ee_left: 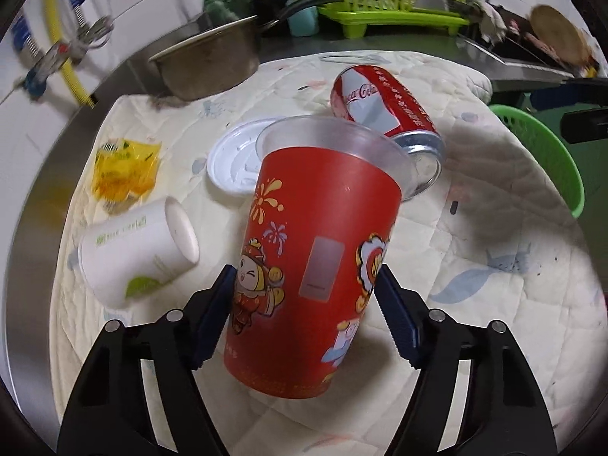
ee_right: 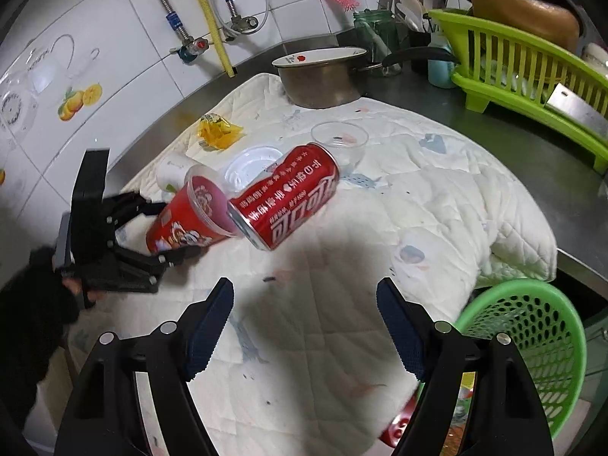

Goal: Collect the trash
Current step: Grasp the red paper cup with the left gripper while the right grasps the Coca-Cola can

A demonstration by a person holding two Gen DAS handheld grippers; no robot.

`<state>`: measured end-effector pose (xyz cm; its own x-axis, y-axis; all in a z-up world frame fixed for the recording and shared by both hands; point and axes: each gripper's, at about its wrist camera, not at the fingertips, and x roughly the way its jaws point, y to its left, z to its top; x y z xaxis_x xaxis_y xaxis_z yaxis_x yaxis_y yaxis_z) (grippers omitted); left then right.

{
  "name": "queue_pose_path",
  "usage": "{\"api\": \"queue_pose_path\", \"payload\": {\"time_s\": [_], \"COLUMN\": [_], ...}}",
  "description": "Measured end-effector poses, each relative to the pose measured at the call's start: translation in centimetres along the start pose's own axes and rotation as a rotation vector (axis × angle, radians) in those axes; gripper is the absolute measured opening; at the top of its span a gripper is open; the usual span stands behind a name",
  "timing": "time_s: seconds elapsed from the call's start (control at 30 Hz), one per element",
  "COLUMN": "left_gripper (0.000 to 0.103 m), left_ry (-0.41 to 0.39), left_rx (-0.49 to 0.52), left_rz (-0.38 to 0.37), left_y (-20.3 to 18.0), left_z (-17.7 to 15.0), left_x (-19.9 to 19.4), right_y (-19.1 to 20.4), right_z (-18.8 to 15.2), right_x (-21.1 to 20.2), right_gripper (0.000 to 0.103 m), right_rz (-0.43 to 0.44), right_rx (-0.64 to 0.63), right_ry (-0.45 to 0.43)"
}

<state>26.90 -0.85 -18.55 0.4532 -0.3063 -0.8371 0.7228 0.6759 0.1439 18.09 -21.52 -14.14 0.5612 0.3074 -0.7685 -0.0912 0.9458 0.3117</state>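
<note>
My left gripper (ee_left: 304,296) is shut on a red plastic cup (ee_left: 315,250) with cartoon prints, held tilted above the quilted cloth; it also shows in the right wrist view (ee_right: 190,216). A red Coca-Cola can (ee_left: 383,110) lies on its side just beyond the cup, also in the right wrist view (ee_right: 285,197). A white paper cup (ee_left: 140,250), a white lid (ee_left: 231,159) and a yellow wrapper (ee_left: 125,171) lie to the left. My right gripper (ee_right: 304,304) is open and empty over the cloth. A green basket (ee_right: 532,345) sits at the right.
A metal pot (ee_right: 323,76) stands at the back of the cloth (ee_right: 437,197). A clear plastic bowl (ee_right: 342,140) lies behind the can. A green dish rack (ee_right: 532,64) is at the back right. The tiled wall (ee_right: 114,38) with pipes runs along the left.
</note>
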Motion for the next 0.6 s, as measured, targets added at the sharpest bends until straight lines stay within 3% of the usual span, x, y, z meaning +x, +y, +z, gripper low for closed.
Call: {"api": "queue_pose_path", "payload": {"time_s": [0.3, 0.6], "left_gripper": [0.066, 0.066], "left_ry": [0.004, -0.01], "left_rx": [-0.142, -0.259], "left_rz": [0.036, 0.085], "left_y": [-0.3, -0.3], "left_z": [-1.4, -4.3], "left_x": [-1.2, -4.3], "right_y": [0.3, -0.1], "right_z": [2.8, 6.2], "right_x": [2.0, 6.4], "right_gripper": [0.075, 0.075], "right_rz": [0.068, 0.116], "right_rx": [0.101, 0.288], "right_ry": [0.01, 0.058]}}
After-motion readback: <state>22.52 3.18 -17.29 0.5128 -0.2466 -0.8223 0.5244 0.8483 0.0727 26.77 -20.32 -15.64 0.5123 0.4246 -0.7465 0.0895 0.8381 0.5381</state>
